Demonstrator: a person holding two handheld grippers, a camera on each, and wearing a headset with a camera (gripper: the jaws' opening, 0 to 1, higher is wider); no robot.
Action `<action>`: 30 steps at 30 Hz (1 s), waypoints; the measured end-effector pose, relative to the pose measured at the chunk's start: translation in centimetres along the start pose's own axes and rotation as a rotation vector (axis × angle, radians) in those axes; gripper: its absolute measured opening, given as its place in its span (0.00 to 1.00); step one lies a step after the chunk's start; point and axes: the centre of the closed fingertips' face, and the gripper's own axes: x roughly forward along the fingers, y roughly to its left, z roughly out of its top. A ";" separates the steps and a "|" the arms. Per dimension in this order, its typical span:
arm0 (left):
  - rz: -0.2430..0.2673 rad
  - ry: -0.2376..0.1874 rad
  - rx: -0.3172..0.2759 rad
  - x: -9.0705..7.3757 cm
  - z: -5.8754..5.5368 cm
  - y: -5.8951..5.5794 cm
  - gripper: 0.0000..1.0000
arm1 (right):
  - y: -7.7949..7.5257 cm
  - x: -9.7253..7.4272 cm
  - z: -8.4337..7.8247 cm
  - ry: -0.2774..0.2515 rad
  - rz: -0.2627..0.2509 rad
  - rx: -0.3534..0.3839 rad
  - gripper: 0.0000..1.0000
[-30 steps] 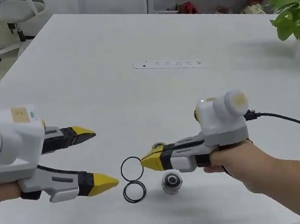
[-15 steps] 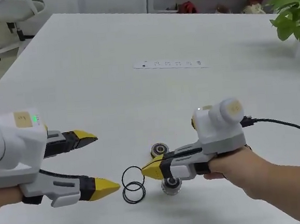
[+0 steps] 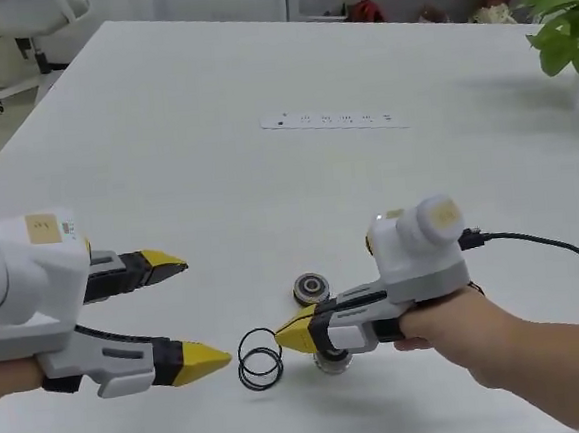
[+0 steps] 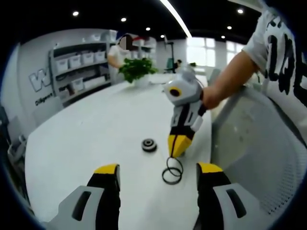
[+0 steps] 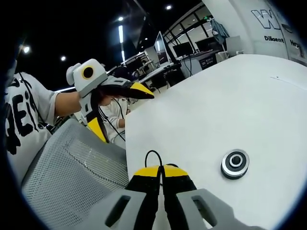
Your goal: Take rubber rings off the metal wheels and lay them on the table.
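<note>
left gripper (image 3: 204,308) fingers apart, right gripper (image 3: 279,340) fingers closed against 2 rubber rings (image 3: 260,358), metal wheel (image 3: 310,288) beside

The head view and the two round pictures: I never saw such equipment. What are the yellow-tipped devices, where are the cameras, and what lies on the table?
No robot here: a person holds a two-jaw tool in each hand. The head view comes from a headset camera; each round picture comes from a camera riding on one tool. The left tool is open and empty. The right tool is shut on a rubber ring. A second ring lies on the white table, near one metal wheel; another wheel sits partly hidden under the right tool.
</note>
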 end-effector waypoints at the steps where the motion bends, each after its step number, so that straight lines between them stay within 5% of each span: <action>1: 0.000 0.000 -0.001 0.0 0.0 0.0 0.66 | -0.1 0.1 -0.1 0.004 -0.002 0.000 0.00; 30: 0.000 0.006 -0.009 -0.1 -0.4 -0.1 0.65 | -0.6 1.1 -1.8 0.102 -0.034 -0.021 0.00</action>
